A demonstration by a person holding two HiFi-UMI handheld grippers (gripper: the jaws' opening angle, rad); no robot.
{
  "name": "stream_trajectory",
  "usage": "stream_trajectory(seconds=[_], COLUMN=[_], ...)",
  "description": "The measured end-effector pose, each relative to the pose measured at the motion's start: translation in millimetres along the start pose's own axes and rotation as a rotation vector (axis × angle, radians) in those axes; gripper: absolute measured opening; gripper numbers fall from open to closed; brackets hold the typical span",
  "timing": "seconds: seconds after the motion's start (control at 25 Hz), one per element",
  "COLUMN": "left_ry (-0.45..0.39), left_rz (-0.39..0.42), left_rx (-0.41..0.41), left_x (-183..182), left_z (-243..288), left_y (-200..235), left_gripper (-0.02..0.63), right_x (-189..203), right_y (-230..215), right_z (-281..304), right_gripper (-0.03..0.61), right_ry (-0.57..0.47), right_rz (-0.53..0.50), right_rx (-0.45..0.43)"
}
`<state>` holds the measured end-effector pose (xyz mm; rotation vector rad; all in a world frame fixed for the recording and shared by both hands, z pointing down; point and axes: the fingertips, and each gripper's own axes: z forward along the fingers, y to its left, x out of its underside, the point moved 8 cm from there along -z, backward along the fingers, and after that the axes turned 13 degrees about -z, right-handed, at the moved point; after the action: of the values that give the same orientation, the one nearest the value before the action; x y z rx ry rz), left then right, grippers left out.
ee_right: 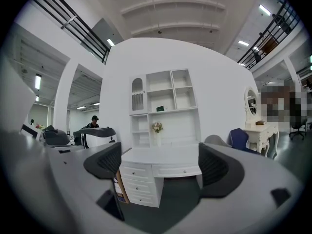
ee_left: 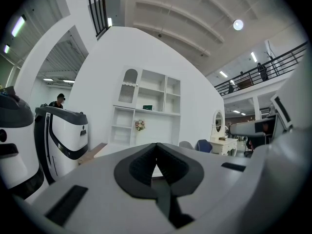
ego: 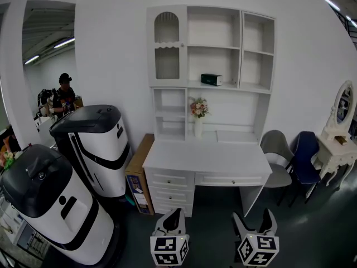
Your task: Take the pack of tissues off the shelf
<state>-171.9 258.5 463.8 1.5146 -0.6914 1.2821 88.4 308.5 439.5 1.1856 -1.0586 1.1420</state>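
The pack of tissues (ego: 212,79) is a small dark green box on the middle shelf of the white hutch (ego: 215,48) above the white desk (ego: 206,156). It also shows far off in both gripper views, as the tissues (ee_left: 147,107) and the tissues (ee_right: 159,108). Both grippers are low at the front, well short of the desk. My left gripper (ego: 174,213) is shut with nothing in it, its jaws meeting at the tips (ee_left: 156,148). My right gripper (ego: 254,216) is open and empty, with the desk drawers seen between its jaws (ee_right: 161,160).
Two large white-and-black machines (ego: 97,147) (ego: 47,205) stand at the left, with a cardboard box (ego: 139,175) leaning against the desk side. A flower vase (ego: 198,113) sits under the shelf. Two chairs (ego: 277,149) (ego: 304,155) and a vanity table (ego: 337,147) are at the right. A person (ego: 64,94) stands far back left.
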Motion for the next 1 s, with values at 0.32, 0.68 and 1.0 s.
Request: stream_trajectory(seconds=[0.32, 0.68, 1.0], left_ry=[-0.01, -0.026, -0.035], left_rz=[-0.007, 0.011, 0.026], left_rx=[-0.019, -0.055, -0.084], left_x=[-7, -20, -30], left_z=[32, 94, 160], left_y=[11, 13, 5], left_gripper=[0.014, 0.014, 0.014], right_x=[2, -1, -10], right_y=[-11, -35, -69], right_z=[37, 106, 174], right_gripper=[0.486, 0.488, 0.485], right_ry=[0.006, 0.008, -0.005], right_rz=[0.02, 0.034, 0.048], right_rx=[-0.008, -0.049, -0.076])
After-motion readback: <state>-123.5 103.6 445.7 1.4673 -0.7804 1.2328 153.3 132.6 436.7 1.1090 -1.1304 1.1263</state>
